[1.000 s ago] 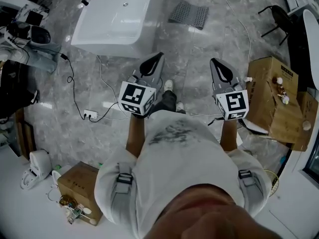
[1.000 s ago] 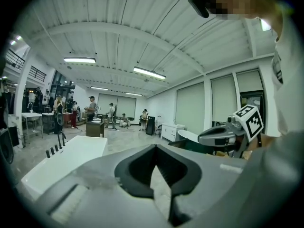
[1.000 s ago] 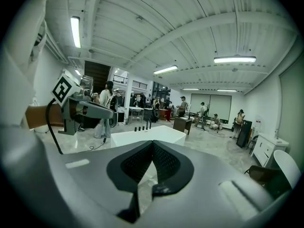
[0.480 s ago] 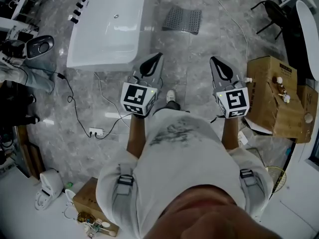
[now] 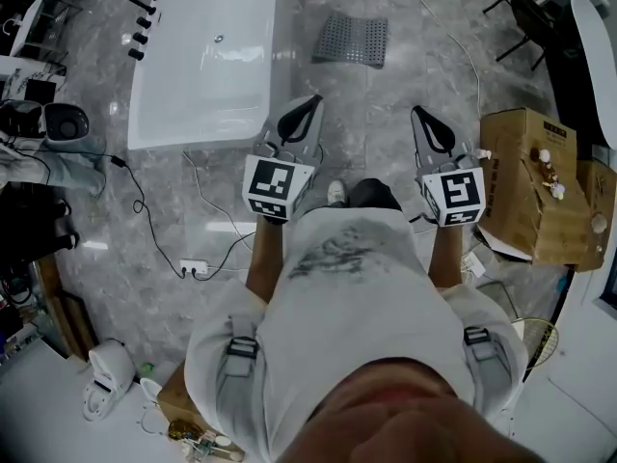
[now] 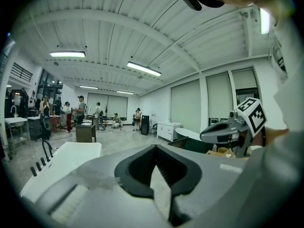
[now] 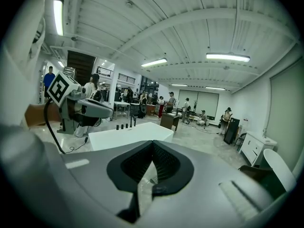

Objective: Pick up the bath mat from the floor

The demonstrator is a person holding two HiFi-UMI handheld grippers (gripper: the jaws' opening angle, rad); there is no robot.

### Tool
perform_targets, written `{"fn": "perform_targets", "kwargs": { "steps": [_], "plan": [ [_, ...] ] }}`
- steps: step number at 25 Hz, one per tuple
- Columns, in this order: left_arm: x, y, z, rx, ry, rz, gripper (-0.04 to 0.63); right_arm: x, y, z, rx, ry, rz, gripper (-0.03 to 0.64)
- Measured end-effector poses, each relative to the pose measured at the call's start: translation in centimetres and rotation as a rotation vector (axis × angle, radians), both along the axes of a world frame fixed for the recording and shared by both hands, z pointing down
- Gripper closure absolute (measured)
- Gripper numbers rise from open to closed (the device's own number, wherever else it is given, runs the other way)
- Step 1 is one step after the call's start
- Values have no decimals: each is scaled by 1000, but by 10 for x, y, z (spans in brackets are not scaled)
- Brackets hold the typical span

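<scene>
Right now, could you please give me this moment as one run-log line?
left gripper: shut, empty | right gripper: shut, empty | bath mat: on floor ahead, beside bathtub, untouched

The white rectangular bathtub [image 5: 207,61] is cut off by the far edge of the head view. The person's white-shirted torso [image 5: 347,307] hides the near floor and most of both legs. The shoulder partly hides the brown cardboard box [image 5: 175,408] at near left. In the gripper views, the far people [image 6: 80,109] are too small to describe.
</scene>
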State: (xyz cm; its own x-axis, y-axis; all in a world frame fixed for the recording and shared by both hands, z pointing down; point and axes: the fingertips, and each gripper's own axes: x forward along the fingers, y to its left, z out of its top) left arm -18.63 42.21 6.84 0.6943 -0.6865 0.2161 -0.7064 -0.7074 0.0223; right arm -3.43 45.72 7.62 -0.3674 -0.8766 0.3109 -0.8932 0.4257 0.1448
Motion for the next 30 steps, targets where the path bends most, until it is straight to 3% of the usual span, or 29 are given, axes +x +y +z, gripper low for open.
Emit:
{"fn": "perform_targets", "kwargs": {
  "steps": [5, 10, 23, 30],
  "plan": [
    [-6, -39, 4, -30, 74, -62, 592, 2, -31, 3, -10, 16, -10, 615],
    [5, -77, 6, -22, 109, -49, 592, 18, -75, 14, -29, 2, -23, 615],
    [72, -197, 5, -22, 89, -88, 592, 85, -212, 9, -26, -22, -102, 615],
    [95, -240, 5, -22, 78, -122, 592, 108, -258, 9, -24, -25, -143, 615]
  ]
}}
